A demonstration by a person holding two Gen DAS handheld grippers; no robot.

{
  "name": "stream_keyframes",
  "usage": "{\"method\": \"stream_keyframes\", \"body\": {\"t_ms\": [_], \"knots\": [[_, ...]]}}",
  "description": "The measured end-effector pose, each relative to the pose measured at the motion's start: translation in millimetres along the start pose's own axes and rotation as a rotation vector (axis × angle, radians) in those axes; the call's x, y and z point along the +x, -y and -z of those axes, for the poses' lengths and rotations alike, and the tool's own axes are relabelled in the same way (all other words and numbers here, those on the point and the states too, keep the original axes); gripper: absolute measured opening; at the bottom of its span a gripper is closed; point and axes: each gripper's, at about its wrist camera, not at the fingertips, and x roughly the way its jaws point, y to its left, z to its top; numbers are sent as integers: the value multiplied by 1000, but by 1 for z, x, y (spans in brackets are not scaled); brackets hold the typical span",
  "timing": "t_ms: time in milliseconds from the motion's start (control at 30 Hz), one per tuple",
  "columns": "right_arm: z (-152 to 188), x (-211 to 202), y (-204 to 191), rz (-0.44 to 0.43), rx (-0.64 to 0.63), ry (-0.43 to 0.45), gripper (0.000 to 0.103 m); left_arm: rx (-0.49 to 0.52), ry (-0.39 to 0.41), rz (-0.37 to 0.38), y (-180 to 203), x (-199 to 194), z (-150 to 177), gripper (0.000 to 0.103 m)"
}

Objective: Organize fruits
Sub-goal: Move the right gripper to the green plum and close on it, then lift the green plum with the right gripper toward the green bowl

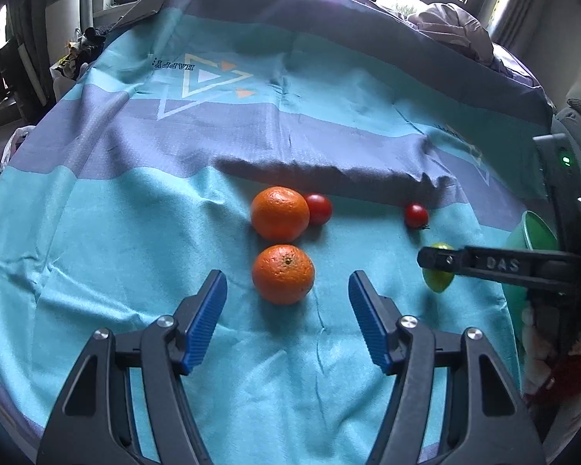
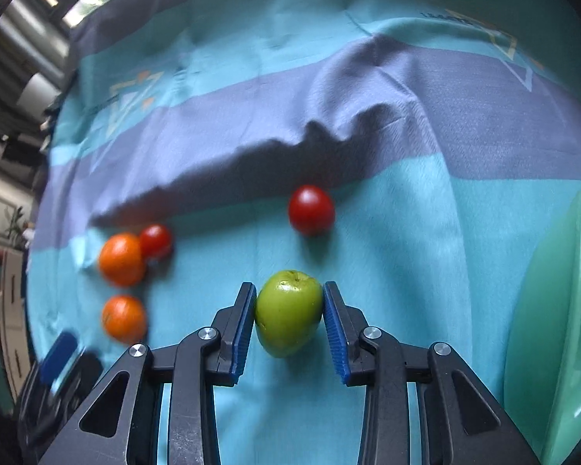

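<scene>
On the teal cloth lie two oranges, the near one [image 1: 282,274] and the far one [image 1: 279,214], with a red tomato [image 1: 318,209] touching the far orange. A second tomato [image 1: 416,216] sits apart to the right. My left gripper [image 1: 287,277] is open, its blue pads on either side of the near orange without touching it. My right gripper [image 2: 288,288] is shut on a green apple [image 2: 288,314], both pads pressed to its sides, low over the cloth. The left wrist view shows this gripper from the side, over the apple [image 1: 439,281].
A green bowl [image 2: 554,310] stands at the right edge, close to the right gripper. A raised fold in the cloth [image 1: 329,170] runs across behind the fruit. A bundle of fabric [image 1: 457,27] lies at the far right corner, with windows beyond.
</scene>
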Motion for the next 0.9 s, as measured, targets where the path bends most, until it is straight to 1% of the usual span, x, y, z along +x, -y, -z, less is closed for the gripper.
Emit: {"method": "stream_keyframes", "body": {"t_ms": [67, 133, 200, 267, 333, 467, 633, 667, 767, 833, 900], "knots": [[18, -11, -6, -39, -76, -17, 37, 2, -2, -12, 2, 1, 1, 65], [36, -18, -8, -109, -110, -30, 37, 5, -7, -2, 3, 1, 3, 65], [49, -19, -9, -130, -136, -42, 37, -2, -13, 17, 4, 1, 4, 65], [57, -14, -11, -114, -161, -58, 37, -6, -6, 32, 6, -1, 5, 65], [62, -6, -17, -75, -200, -83, 37, 7, 1, 36, 10, -2, 7, 65], [63, 0, -24, -45, -223, -61, 37, 43, 22, 32, 19, -4, 9, 64], [62, -4, -18, -42, -213, -54, 37, 52, 9, 68, 25, -4, 12, 63], [61, -6, -17, -44, -212, -43, 37, 49, 6, 77, 26, -4, 12, 62], [60, -20, -12, -60, -202, 6, 44, 22, 17, 93, 27, -4, 14, 61], [58, -31, -7, -72, -190, 41, 44, 19, 31, 108, 31, -6, 16, 58], [57, -39, -2, -77, -164, 73, 44, 26, 31, 141, 35, -7, 17, 58]]}}
